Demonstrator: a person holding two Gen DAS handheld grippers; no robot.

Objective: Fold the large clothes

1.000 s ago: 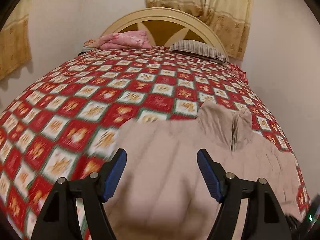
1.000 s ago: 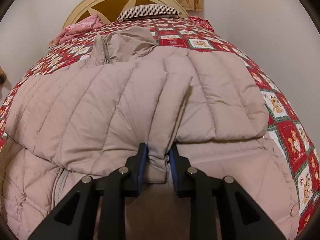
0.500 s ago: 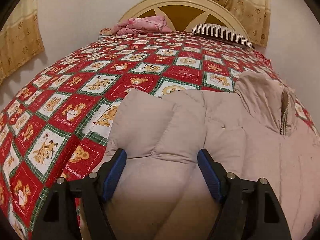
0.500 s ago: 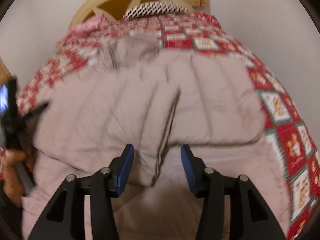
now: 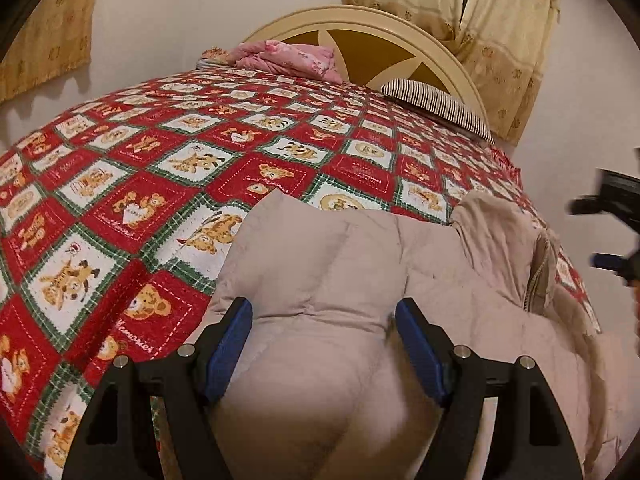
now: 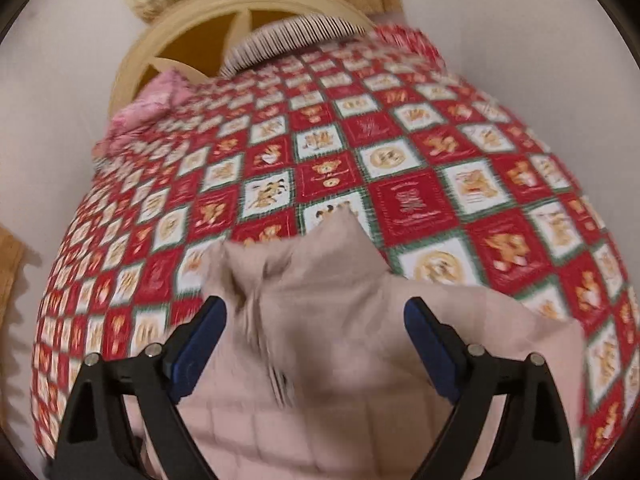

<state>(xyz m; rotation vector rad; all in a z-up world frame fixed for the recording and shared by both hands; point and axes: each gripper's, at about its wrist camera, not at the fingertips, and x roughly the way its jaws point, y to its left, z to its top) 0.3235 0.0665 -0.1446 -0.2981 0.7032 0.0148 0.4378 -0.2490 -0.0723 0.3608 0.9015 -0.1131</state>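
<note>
A beige quilted jacket point(image 5: 360, 264) lies on the bed, with its collar point(image 5: 536, 264) to the right in the left wrist view. My left gripper point(image 5: 322, 320) is low over a puffy corner of it. Its jaws stand wide, the padding bulges up between the blue pads point(image 5: 230, 340), and no squeeze shows. My right gripper point(image 6: 314, 316) hangs over the collar end of the jacket point(image 6: 340, 276) in a blurred view. Its jaws are opening and hold nothing. It also shows as a dark blur at the right edge, right gripper point(image 5: 600, 232).
A red and white teddy-bear bedspread point(image 5: 160, 160) covers the bed. At the cream headboard point(image 5: 360, 20) lie a pink bundle of cloth point(image 5: 288, 56) and a striped pillow point(image 5: 436, 104). Yellow curtains point(image 5: 500, 20) hang behind, and a white wall runs along the right of the bed.
My right gripper let go of the folded sleeve end, opened wide and swung over toward the jacket's collar. My left gripper sank closer to the jacket, its opening unchanged.
</note>
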